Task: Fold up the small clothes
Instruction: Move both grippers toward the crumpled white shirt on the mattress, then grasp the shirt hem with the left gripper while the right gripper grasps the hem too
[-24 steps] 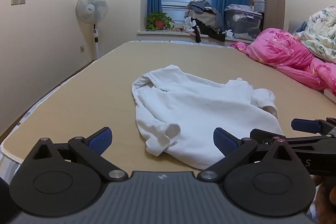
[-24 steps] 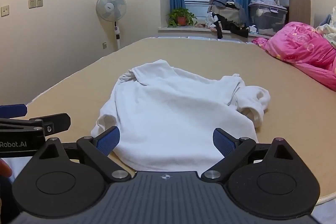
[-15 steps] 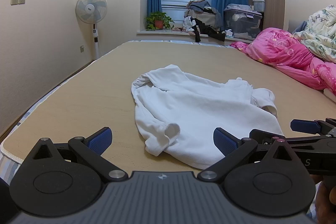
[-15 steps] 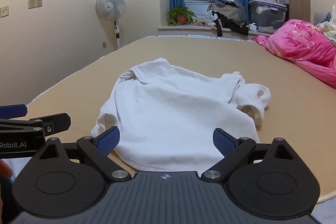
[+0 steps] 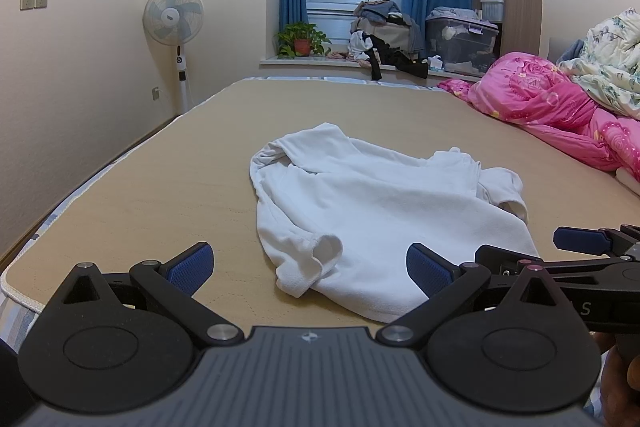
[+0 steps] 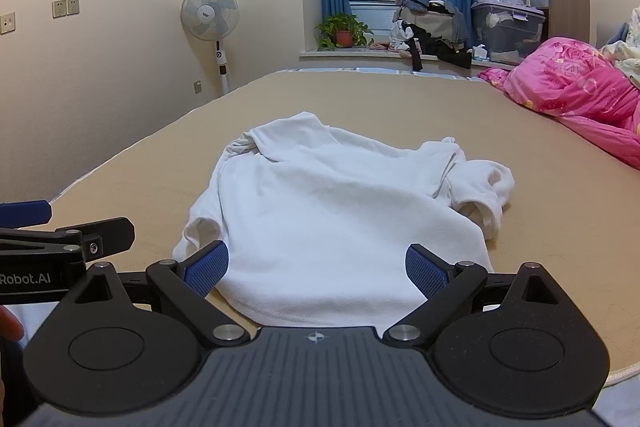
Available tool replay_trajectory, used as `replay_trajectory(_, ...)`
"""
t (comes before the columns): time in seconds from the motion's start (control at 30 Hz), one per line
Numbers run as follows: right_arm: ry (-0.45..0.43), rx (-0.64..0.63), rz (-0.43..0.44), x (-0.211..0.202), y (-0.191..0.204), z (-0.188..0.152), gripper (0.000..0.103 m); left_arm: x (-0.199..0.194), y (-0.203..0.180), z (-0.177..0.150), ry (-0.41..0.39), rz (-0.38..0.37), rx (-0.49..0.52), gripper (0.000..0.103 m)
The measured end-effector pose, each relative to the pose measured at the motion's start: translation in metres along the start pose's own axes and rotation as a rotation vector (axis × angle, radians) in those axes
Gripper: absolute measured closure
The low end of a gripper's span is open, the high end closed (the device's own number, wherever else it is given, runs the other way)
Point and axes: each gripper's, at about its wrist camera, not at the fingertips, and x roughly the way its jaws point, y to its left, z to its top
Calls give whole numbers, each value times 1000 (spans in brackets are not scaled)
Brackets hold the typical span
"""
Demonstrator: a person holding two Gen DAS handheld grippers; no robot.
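A small white shirt [image 5: 372, 203] lies rumpled on the beige mattress [image 5: 168, 187], hem toward me, one sleeve curled at its near left and one at its far right. It also shows in the right wrist view [image 6: 344, 219]. My left gripper [image 5: 310, 265] is open and empty, just short of the shirt's near left sleeve. My right gripper [image 6: 316, 269] is open and empty, hovering at the shirt's near hem. Each gripper shows at the edge of the other's view.
A pink quilt [image 5: 552, 115] and a floral quilt [image 5: 604, 67] are piled on the mattress's right side. The mattress's near edge [image 5: 16, 291] is right below the grippers. A standing fan [image 5: 176, 27], a potted plant and a clothes pile stand beyond the bed.
Both grippers have crept slightly forward and lower toward the shirt's near edge. Both stay open. The shirt has not moved.
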Motion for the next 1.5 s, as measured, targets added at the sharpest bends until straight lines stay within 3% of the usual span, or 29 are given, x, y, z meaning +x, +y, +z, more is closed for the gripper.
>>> replay_trajectory(0.83,-32,1,-15,-8,0,1,11,-1,-3,-2,-2,0,19,0)
replay_trajectory(0.93,-82,1,-47,-14,-3,4,17,-1,-4,0,-21,13,34,0)
replay_trajectory(1.0,-97,27,-62,-16,-10,7,27,-1,-2,3,-25,12,47,1)
replay_trajectory(1.1,-54,106,-77,-18,-35,22,49,-2,12,20,-29,-28,68,8)
replay_trajectory(1.17,-42,168,-59,-21,-65,45,57,0,21,33,-34,-59,110,16)
replay_trajectory(1.27,-88,210,-15,-25,-113,80,57,18,41,54,-19,-123,167,33)
replay_trajectory(1.37,-105,146,-25,-15,-146,102,56,58,57,68,36,-161,221,46)
replay_trajectory(1.43,-64,130,-46,7,-165,101,56,94,65,70,106,-167,238,53)
replay_trajectory(1.5,35,162,-53,40,-178,87,56,123,73,68,152,-168,205,55)
